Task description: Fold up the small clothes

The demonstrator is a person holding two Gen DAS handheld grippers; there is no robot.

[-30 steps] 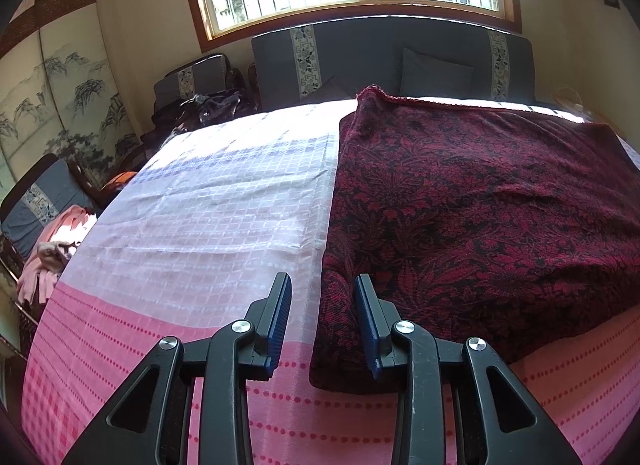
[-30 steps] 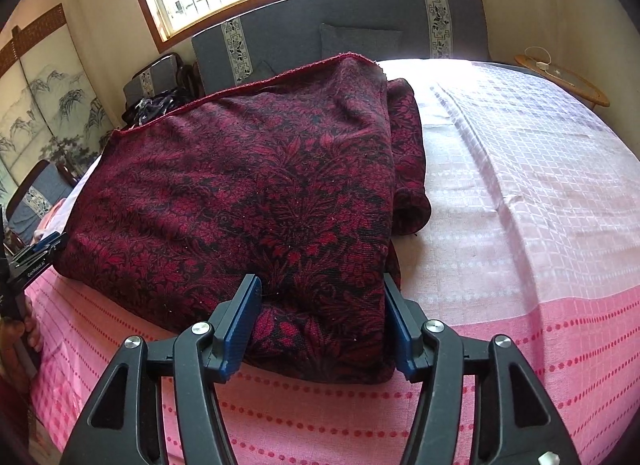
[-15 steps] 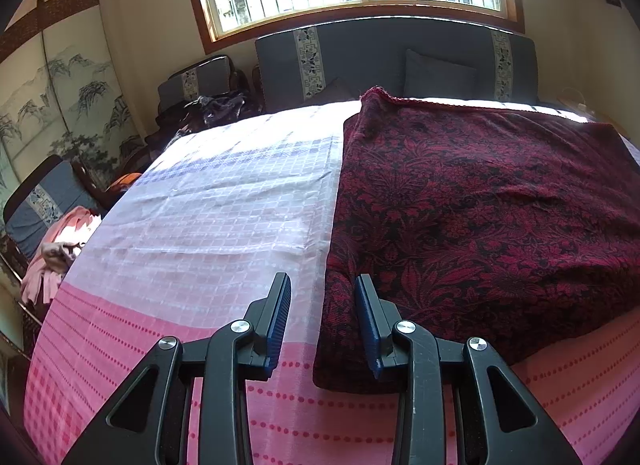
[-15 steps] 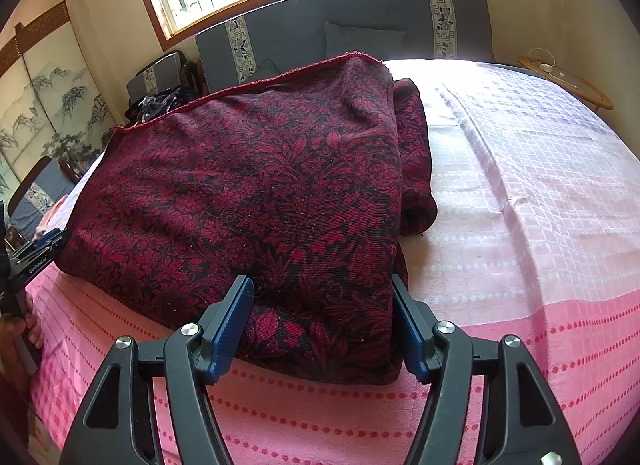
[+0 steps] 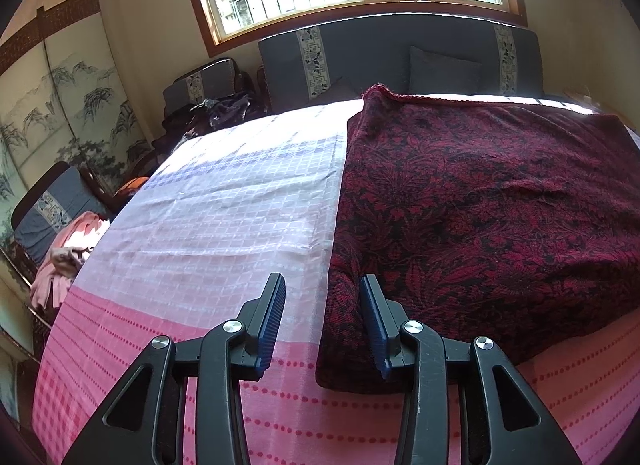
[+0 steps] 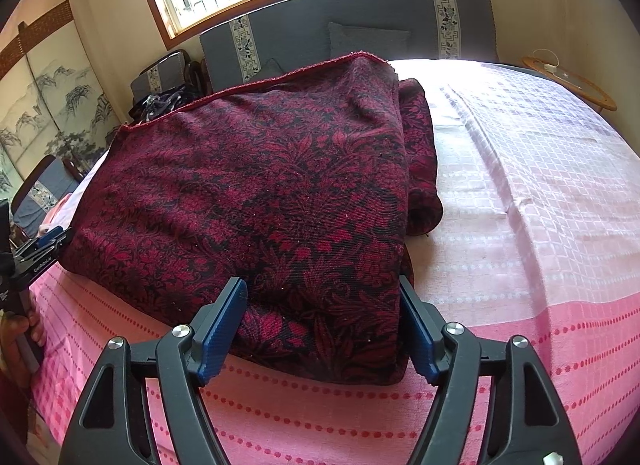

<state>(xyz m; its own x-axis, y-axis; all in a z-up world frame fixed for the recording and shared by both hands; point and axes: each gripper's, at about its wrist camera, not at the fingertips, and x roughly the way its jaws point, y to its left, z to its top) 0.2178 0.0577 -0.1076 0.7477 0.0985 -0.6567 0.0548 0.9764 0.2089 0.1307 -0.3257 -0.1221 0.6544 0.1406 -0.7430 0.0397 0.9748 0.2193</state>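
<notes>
A dark red cloth with a black floral pattern [image 5: 480, 205] lies folded on the bed; it also shows in the right wrist view [image 6: 272, 193]. My left gripper [image 5: 324, 325] is open at the cloth's near left corner, its right finger [image 5: 376, 329] over the cloth edge. My right gripper [image 6: 324, 325] is open wide, its jaws on either side of the cloth's near right corner. The left gripper also shows at the left edge of the right wrist view [image 6: 36, 253], held by a hand.
The bed has a pink and white checked sheet [image 5: 224, 217] and a grey headboard [image 5: 400, 53] under a window. Chairs with piled clothes [image 5: 68, 253] stand to the left. A round wooden side table [image 6: 572, 81] stands at the far right.
Both grippers have drawn back slightly from the cloth and both stay open. The cloth has not moved.
</notes>
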